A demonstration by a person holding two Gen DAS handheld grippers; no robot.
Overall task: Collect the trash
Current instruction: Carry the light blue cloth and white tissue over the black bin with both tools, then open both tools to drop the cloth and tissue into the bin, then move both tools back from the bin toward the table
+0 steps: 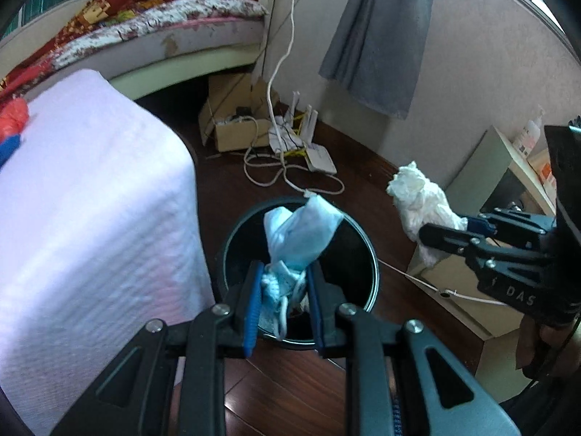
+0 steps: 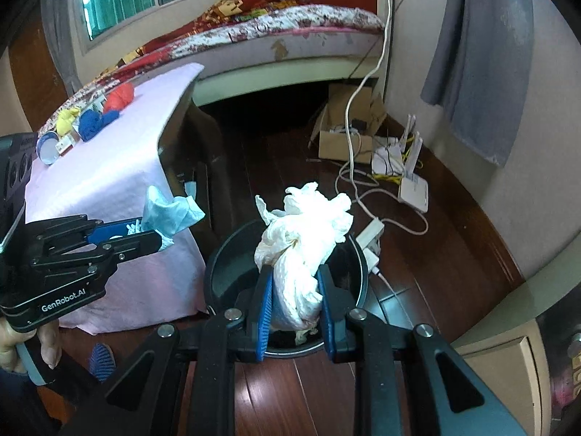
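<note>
A round black trash bin [image 1: 366, 250] [image 2: 225, 258] stands on the dark wood floor beside a table draped in a white cloth [image 1: 101, 196] [image 2: 120, 167]. My left gripper [image 1: 285, 272] [image 2: 145, 230] is shut on a crumpled light-blue face mask [image 1: 301, 232] [image 2: 170, 212], held above the bin's mouth. My right gripper [image 2: 296, 276] [image 1: 432, 230] is shut on a crumpled white plastic bag [image 2: 305, 239] [image 1: 421, 196], also over the bin in its own view. On the cloth lie red, blue and yellow wads [image 2: 96, 114] and a small cup [image 2: 47, 149].
Behind the bin a white power strip [image 2: 370, 239], looping cables [image 1: 290, 178], white routers [image 2: 410, 174] and an open cardboard box [image 1: 236, 123] lie on the floor. A bed [image 1: 163, 40] is at the back, a grey curtain [image 1: 381, 36] on the wall, a low cabinet [image 1: 497, 167] at right.
</note>
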